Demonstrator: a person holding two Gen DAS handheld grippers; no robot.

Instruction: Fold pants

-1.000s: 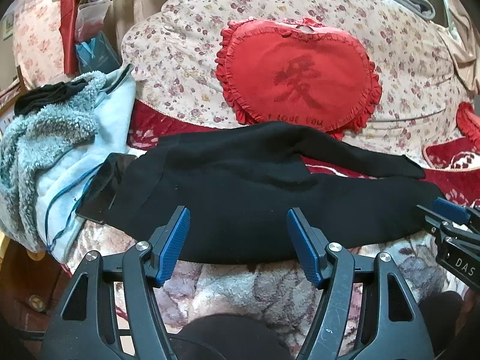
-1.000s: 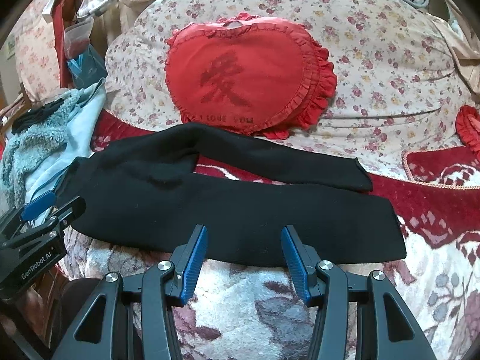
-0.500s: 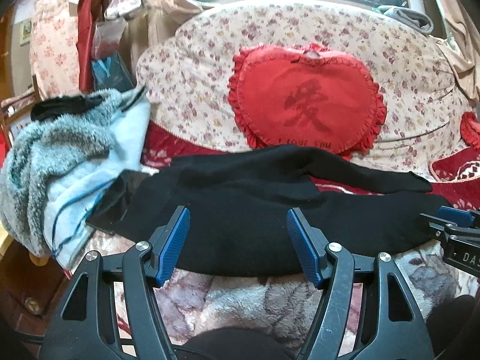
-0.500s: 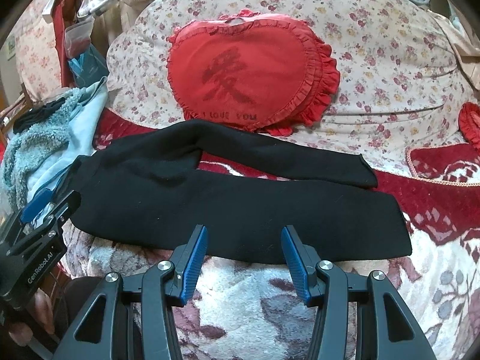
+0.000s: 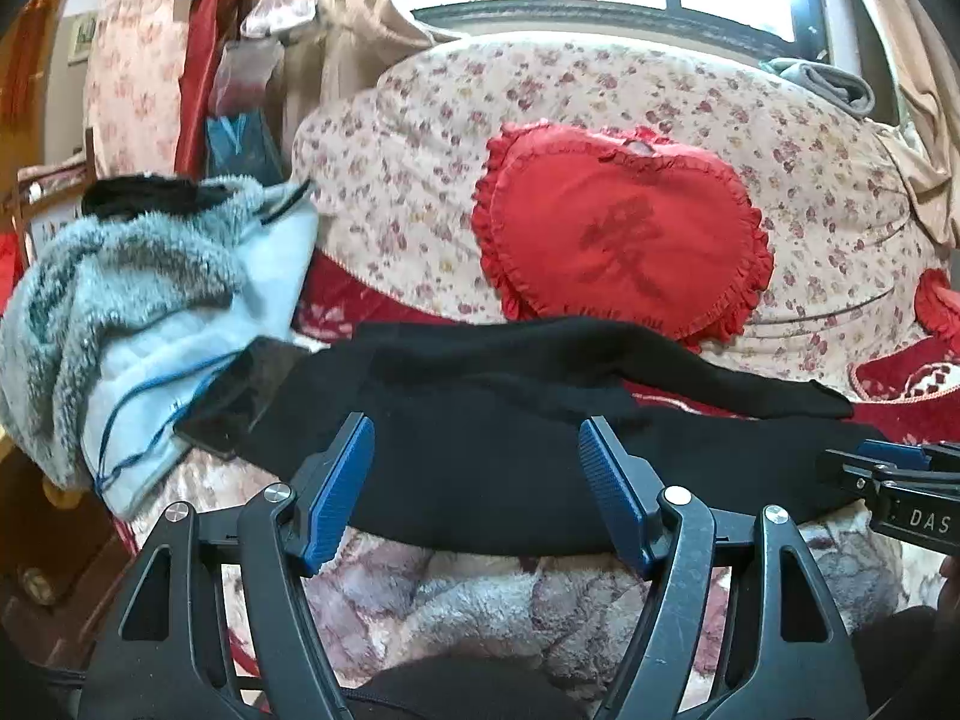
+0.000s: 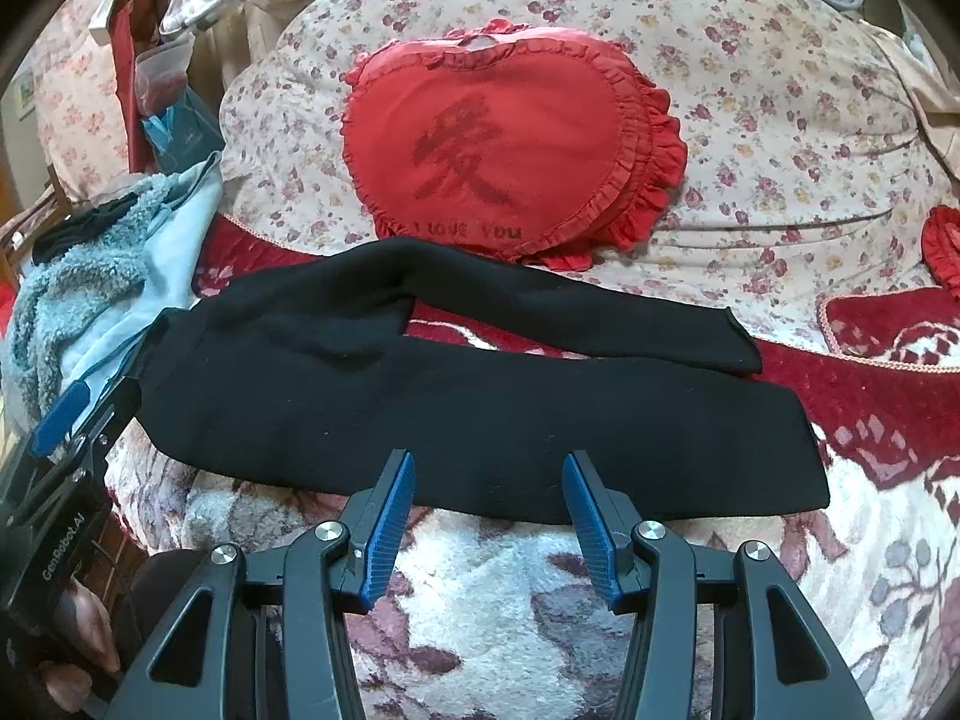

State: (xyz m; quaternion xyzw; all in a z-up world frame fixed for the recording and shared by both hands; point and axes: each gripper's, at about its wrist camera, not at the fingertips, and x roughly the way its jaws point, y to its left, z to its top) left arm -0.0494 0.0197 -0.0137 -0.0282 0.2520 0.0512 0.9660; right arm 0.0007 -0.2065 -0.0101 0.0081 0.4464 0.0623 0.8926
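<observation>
One soft black pants (image 6: 480,396), flat.

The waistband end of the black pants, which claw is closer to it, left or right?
Left. The left claw hovers open over the black pants near their waistband end; the right claw sits open at the near edge, about midway along the legs.
</observation>
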